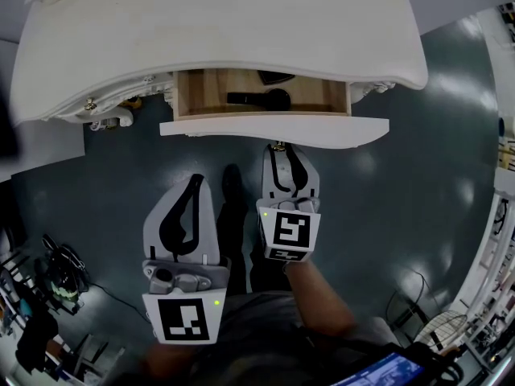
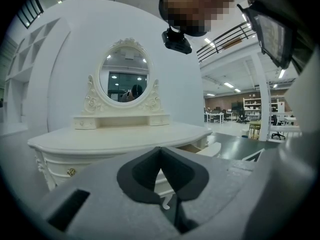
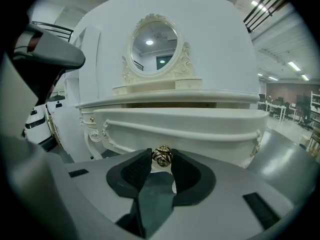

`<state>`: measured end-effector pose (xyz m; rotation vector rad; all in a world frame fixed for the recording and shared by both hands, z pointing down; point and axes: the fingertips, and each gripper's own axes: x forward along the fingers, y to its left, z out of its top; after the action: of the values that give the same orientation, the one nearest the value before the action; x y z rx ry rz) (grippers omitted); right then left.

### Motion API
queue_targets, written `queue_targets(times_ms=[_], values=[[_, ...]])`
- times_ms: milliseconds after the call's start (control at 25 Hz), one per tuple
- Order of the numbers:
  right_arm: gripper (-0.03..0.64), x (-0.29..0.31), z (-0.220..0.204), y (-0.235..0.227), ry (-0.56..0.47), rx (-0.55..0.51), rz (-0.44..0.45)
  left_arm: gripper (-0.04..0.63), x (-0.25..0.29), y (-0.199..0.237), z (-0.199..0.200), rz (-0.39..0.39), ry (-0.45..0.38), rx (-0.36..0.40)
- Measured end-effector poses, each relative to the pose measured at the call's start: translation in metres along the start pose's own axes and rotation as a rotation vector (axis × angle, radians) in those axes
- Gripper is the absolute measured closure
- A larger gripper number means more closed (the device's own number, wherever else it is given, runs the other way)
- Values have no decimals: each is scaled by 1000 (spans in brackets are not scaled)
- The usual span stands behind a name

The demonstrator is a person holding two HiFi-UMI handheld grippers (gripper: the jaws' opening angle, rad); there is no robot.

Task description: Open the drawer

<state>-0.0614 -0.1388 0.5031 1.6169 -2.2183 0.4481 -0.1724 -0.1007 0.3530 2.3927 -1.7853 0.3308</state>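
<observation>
The white dressing table has its middle drawer pulled out, and the wooden inside holds a black tool. My right gripper is shut on the drawer's gold knob, which sits between the dark pads right at the curved white drawer front. My left gripper hangs back over the dark floor, left of the right one and clear of the drawer. Its jaws meet at the tips with nothing in them. In the left gripper view it points at the table's left side.
An oval mirror stands on the tabletop. The person's shoe is on the floor between the grippers. Cables and gear lie at the lower left, and white shelving runs along the right edge.
</observation>
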Motion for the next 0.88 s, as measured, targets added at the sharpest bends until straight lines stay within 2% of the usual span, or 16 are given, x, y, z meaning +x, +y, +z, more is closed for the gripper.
queue_targets(times_ms=[880], values=[[492,-26,-14,6,9,-16,6,580,-24,-10,1,5,-21,9]])
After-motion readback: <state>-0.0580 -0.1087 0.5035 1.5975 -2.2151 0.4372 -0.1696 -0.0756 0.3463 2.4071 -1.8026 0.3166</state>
